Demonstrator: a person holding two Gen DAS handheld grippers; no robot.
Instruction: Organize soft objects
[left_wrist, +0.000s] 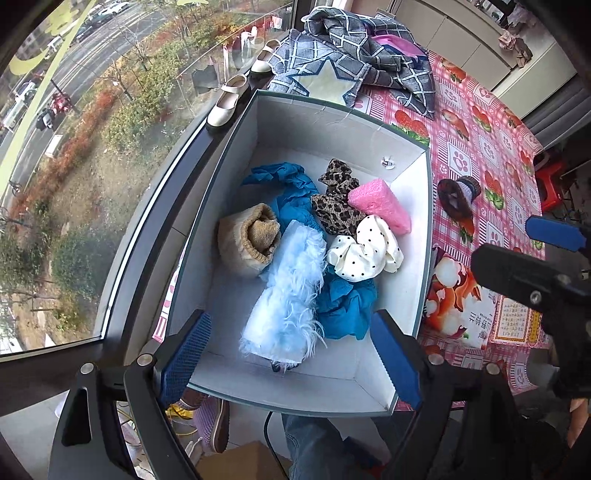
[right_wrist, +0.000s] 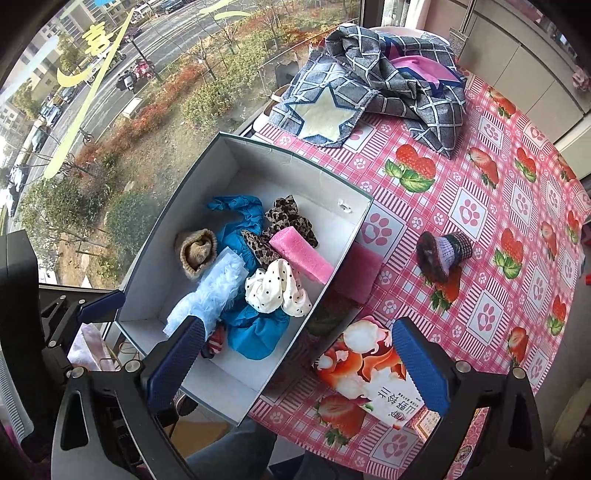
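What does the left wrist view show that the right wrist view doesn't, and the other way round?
Only the left wrist view shows two cream shoes on the window sill. Only the right wrist view shows a small red item beside the blue cloth, and far more of the tablecloth. Both show the box, its pink sponge, the fuzzy item outside, and open, empty grippers.

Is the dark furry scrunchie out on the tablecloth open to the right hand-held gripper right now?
Probably yes. The scrunchie lies alone on the tablecloth, outside the box, nothing over it. The right hand-held gripper is open and empty.
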